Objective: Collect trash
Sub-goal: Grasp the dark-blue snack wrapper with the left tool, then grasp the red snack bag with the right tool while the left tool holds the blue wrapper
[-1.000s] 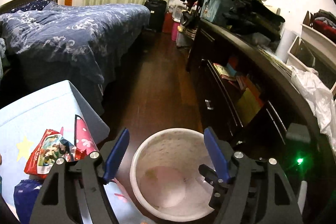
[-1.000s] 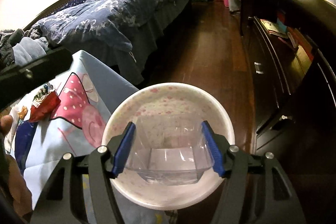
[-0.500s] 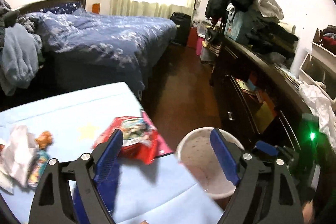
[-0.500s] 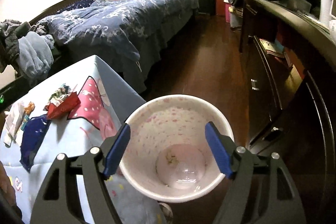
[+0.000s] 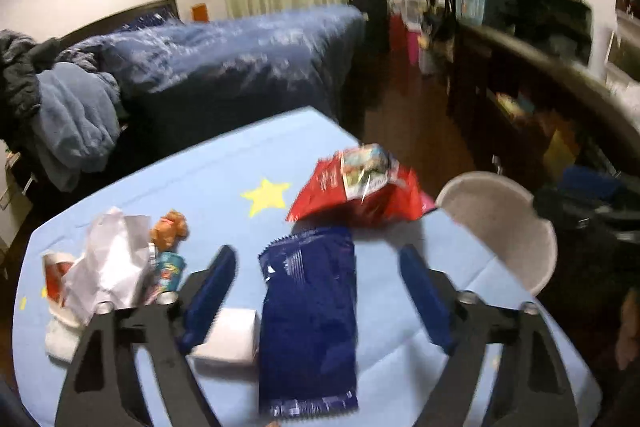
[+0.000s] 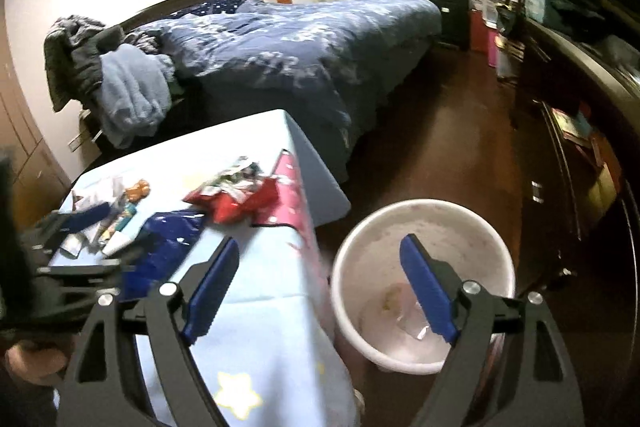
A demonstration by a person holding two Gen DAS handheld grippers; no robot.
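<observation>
Left gripper [image 5: 316, 291] fingers are spread wide, empty, over the dark blue foil snack bag [image 5: 308, 323] on the light blue surface [image 5: 192, 187]. Bag's probably best pinched across its narrow width, then carried to the white round plastic bin [image 6: 424, 291]; right gripper [image 6: 320, 291] fingers are apart too, empty.

My tabletop [image 5: 224, 183] carries a light blue cloth printed with a yellow star [image 5: 267, 194]. Lying directly on it: a dark blue wrapper [image 5: 308, 319], a red snack bag [image 5: 360, 187] just beyond it, a small white box [image 5: 228, 341] beside the wrapper, and crumpled white paper [image 5: 108, 267] with small colourful packets [image 5: 170, 247]. A white bin [image 6: 424, 291] stands on the wooden floor [image 6: 448, 155] against the tabletop's edge.
</observation>
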